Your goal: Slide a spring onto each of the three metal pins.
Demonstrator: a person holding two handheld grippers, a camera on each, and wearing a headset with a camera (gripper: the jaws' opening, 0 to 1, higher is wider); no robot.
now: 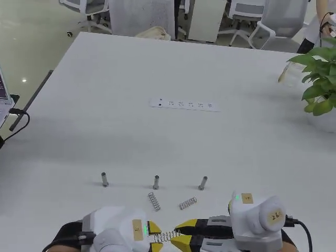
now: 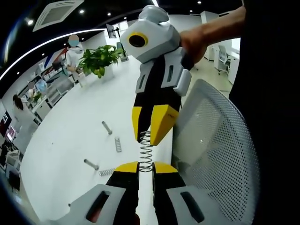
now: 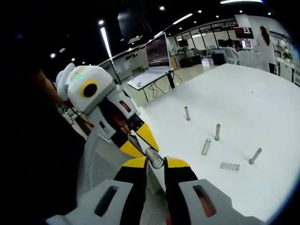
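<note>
Three short metal pins (image 1: 105,179) (image 1: 156,182) (image 1: 202,182) stand bare in a row on the white table (image 1: 157,63). Two springs (image 1: 154,201) (image 1: 187,203) lie loose just in front of them. A third spring (image 1: 167,236) hangs level at the table's near edge, gripped at both ends. My left gripper (image 1: 156,237) is shut on its left end and my right gripper (image 1: 181,236) on its right end, tips facing each other. The left gripper view has the held spring (image 2: 146,152) running between my left gripper (image 2: 146,167) and my right gripper (image 2: 146,137). The right gripper view looks down the spring's end (image 3: 153,158).
A white power strip (image 1: 184,104) lies mid-table beyond the pins. A potted plant (image 1: 320,79) stands at the right edge. A cable (image 1: 16,123) trails off the left edge. Office chairs (image 1: 273,23) line the far side; a mesh chair back (image 2: 215,150) is close below the grippers.
</note>
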